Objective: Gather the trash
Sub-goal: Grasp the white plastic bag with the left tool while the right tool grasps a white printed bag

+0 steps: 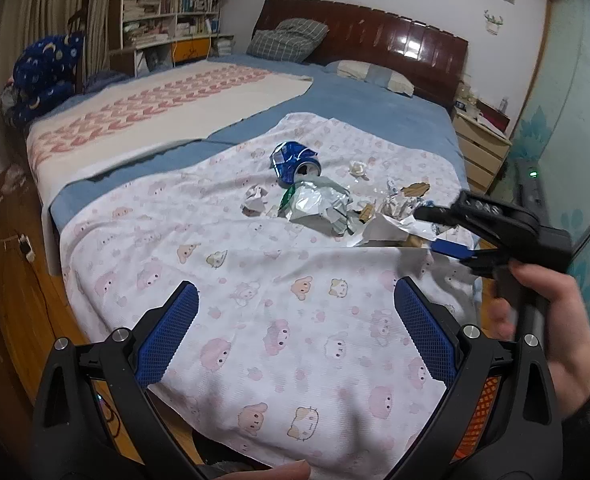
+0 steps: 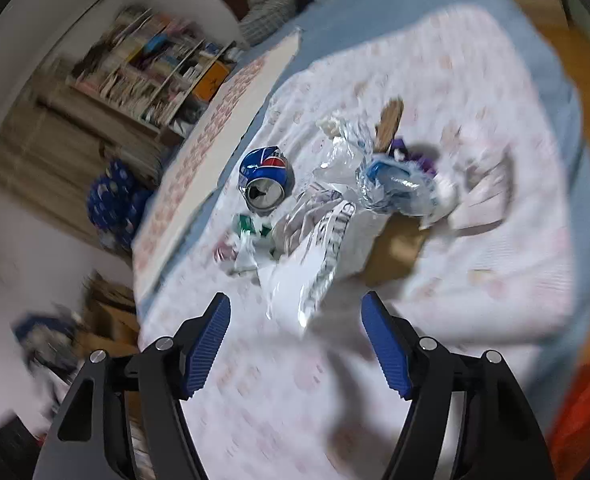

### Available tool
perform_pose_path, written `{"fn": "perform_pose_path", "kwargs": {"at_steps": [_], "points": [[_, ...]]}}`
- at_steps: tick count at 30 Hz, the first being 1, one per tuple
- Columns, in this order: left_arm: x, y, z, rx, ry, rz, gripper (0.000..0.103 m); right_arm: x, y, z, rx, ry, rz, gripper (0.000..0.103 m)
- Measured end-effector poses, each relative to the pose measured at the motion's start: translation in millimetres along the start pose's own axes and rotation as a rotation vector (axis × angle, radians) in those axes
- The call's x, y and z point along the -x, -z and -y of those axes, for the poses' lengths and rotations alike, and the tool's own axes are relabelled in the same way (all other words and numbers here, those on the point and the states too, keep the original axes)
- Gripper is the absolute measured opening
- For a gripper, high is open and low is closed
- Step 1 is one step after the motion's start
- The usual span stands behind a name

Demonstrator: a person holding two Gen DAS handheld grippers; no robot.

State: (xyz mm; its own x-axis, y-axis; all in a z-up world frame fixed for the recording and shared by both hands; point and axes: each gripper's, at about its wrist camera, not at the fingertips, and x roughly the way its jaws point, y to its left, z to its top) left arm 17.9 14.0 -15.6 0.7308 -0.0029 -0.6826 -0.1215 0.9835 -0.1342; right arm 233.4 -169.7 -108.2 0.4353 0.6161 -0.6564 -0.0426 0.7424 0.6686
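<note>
Crushed can (image 1: 295,162) lies open-mouthed among wrappers (image 1: 319,206) – both hand-held grippers, left (image 1: 295,332) and right (image 2: 295,344), spread wide, empty.

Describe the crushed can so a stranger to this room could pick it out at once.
On the bed, a white sheet with pink cartoon animals holds a scatter of trash. The crushed blue cola can lies at the pile's far left edge, nearest the headboard, its silver open top facing the silvery wrapper. It is the only metal, blue-bodied item among paper, foil and cardboard scraps.
</note>
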Motion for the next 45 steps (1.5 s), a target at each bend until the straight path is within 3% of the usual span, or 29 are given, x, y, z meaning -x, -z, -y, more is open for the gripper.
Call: {"fn": "perform_pose_path", "kwargs": {"at_steps": [2,5,11,16,22,29,34,35,36,38,42,45], "points": [[-3.4,-0.6,-5.2,0.013,-0.005,-0.006,0.097,-15.6,-4.2,4.2,-0.029,-0.035,-0.002,0.027],[-10.0,-2.7,-10.8,0.021,-0.017,-0.009,0.097,-27.5,-6.2,6.9,-0.055,-0.092,0.013,0.011],[-48.2,-21.7,-9.5,0.026,-0.020,-0.039,0.097,-9.5,2.2,-1.6,0.007,-0.162,0.017,0.008],[-98.3,-33.0,-7.6,0.162,0.158,-0.166,0.097,47.7,9.9,-3.0,-0.021,-0.248,0.062,0.006],[-140.9,-50.9,9.1,0.255,0.238,-0.205,0.097,111.3,27.9,7.9,-0.012,-0.313,0.123,0.006],[-196.3,-64.5,-4.9,0.465,0.291,-0.267,0.097,154.6,32.1,26.1,0.004,-0.344,0.148,0.006],[-230.8,-59.0,-9.6,0.553,0.278,-0.346,0.096,162.3,30.8,52.4,-0.004,-0.325,0.130,0.007],[-234.6,-58.2,-9.6,0.560,0.275,-0.356,0.085,163.3,29.3,55.7,-0.002,-0.321,0.122,0.007],[-238.4,-58.5,-8.0,0.553,0.272,-0.367,0.061,164.9,28.0,57.5,0.002,-0.315,0.123,0.007],[-245.7,-59.3,-3.5,0.532,0.297,-0.395,0.036,169.2,25.5,60.7,0.019,-0.290,0.123,0.007],[-243.1,-59.2,-0.3,0.529,0.310,-0.394,0.022,178.2,25.6,64.7,0.028,-0.282,0.129,0.007],[-227.4,-63.2,-3.9,0.537,0.311,-0.356,0.020,183.7,26.0,66.7,0.039,-0.280,0.134,0.007]]}}
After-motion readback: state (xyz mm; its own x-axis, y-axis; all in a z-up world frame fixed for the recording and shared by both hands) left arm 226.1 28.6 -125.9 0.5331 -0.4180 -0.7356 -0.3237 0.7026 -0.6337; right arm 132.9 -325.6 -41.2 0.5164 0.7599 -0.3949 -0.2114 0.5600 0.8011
